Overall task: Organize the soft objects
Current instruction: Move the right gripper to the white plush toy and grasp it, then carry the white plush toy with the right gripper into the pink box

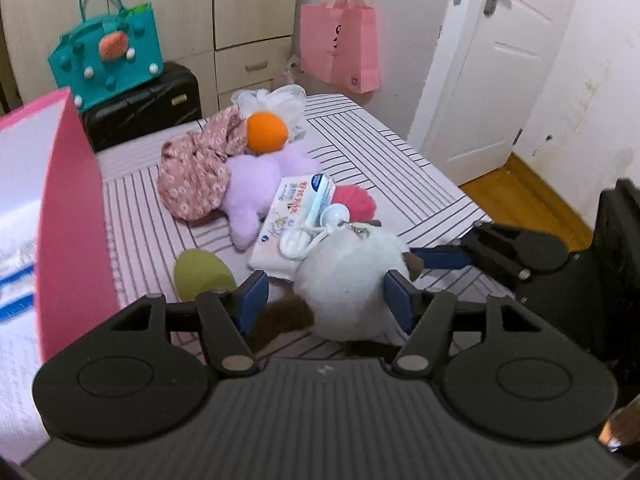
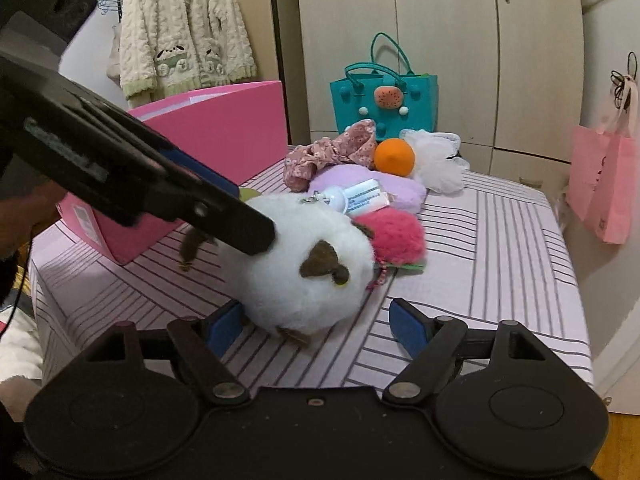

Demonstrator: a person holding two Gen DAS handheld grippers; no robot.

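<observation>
Bed with a striped sheet (image 1: 400, 160), a heap of soft things on it.

White plush ball (image 1: 348, 276) with brown patches lies at the near end of the heap, resting on the sheet. Left gripper (image 1: 324, 300) is down over it: the ball sits between the blue pads, the right pad against its fur, the left pad standing clear with sheet and a brown tuft showing in the gap. Jaws part-spread, not clamped.

Right gripper (image 2: 316, 320) spread wide. The ball's near edge reaches in by its left pad; the right pad is well apart from it, over bare sheet. Holding nothing.

From the ball, in the left wrist view:
- 12 o'clock: tissue pack (image 1: 292, 216) with a white cord loop and a small white bulb lying on it.
- 1 o'clock: pink pompom (image 1: 356, 204), just beside the pack.
- 11 o'clock: lilac plush (image 1: 252, 184); further on, floral cloth (image 1: 196, 172), orange ball (image 1: 266, 132) and a white mesh puff (image 1: 276, 100).
- 9 o'clock: green soft ball (image 1: 200, 272), near the left pad.
- Far 9 o'clock: pink box (image 1: 68, 216), standing on the bed.

Beyond the bed: teal bag (image 1: 108, 56) on a black suitcase (image 1: 144, 108); pink paper bag (image 1: 340, 48) hanging.
</observation>
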